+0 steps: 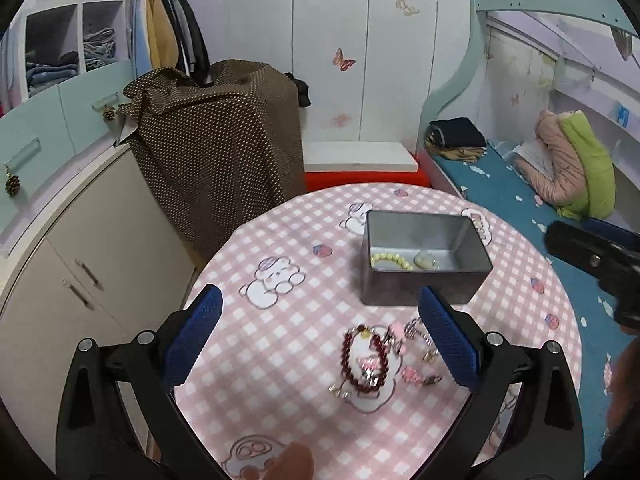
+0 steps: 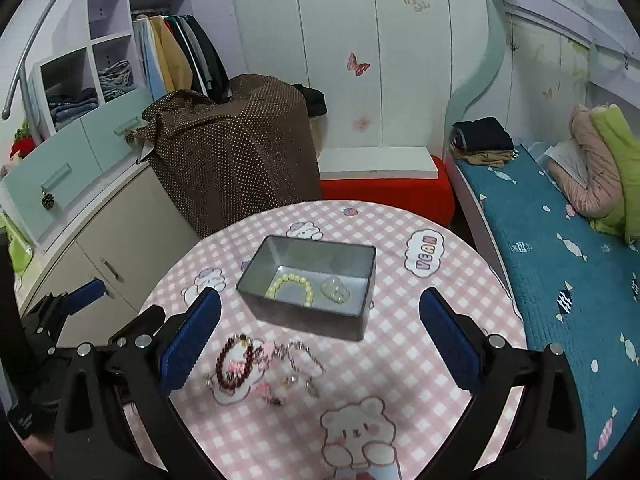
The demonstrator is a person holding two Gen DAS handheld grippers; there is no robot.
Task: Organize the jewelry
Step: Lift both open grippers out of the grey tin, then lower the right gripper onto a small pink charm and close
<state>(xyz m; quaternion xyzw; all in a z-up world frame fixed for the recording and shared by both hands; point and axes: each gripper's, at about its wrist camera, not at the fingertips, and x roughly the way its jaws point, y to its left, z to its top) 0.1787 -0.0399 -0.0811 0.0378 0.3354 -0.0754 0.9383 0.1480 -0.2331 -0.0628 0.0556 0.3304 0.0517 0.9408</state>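
Observation:
A grey metal tin stands on the round pink checked table. Inside it lie a pale yellow bead bracelet and a pale stone piece. In front of the tin is a loose pile: a dark red bead bracelet, pink charms and a silver chain. My left gripper is open and empty above the pile. My right gripper is open and empty, just behind the pile.
A cabinet and a brown dotted cloth over a box stand left of the table. A red stool with a white board is behind it. A bed with a blue cover runs along the right.

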